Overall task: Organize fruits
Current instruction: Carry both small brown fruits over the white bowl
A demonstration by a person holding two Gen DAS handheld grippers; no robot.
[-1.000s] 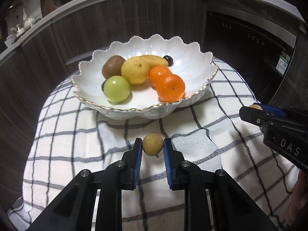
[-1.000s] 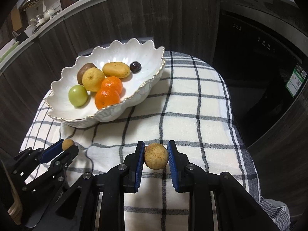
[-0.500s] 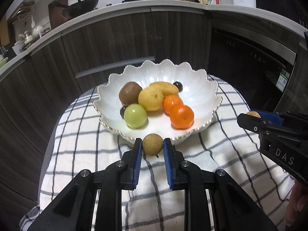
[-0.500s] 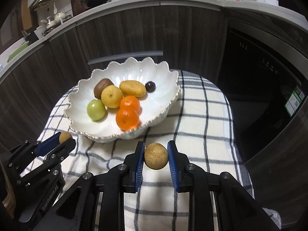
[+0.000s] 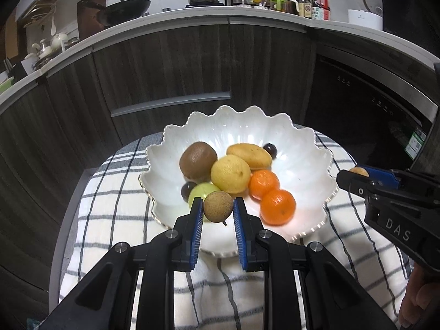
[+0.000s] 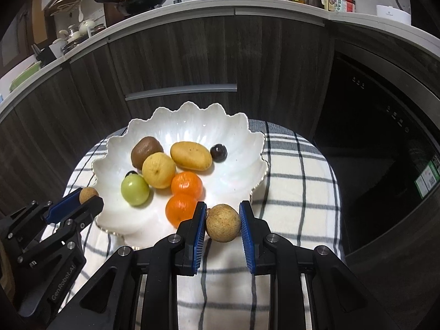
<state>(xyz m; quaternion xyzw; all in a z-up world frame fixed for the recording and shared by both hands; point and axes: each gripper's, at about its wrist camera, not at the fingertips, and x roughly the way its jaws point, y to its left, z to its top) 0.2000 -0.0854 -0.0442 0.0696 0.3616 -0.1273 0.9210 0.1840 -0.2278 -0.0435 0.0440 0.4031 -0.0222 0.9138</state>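
A white scalloped bowl (image 5: pixel 302 148) (image 6: pixel 242 148) sits on a checked cloth and holds a kiwi (image 5: pixel 198 161), a lemon (image 5: pixel 230 174), a small mango (image 5: pixel 249 155), two oranges (image 5: pixel 277 206), a green fruit (image 6: pixel 135 189) and dark grapes (image 6: pixel 218 152). My left gripper (image 5: pixel 218 210) is shut on a small brown longan (image 5: pixel 218 206), held above the bowl's near rim. My right gripper (image 6: pixel 222 222) is shut on a second longan (image 6: pixel 222 222), over the bowl's near right edge. Each gripper shows in the other's view, the left (image 6: pixel 87 195) and the right (image 5: pixel 357 172).
The checked cloth (image 6: pixel 297 170) covers a small round table that drops off on all sides. Dark wooden cabinets (image 5: pixel 176 63) stand behind, with a black oven (image 6: pixel 385 126) at the right. A counter above carries pans and bottles (image 5: pixel 288 0).
Both grippers have risen and moved forward toward the bowl, each still holding its longan. The bowl now sits lower and nearer in both views.
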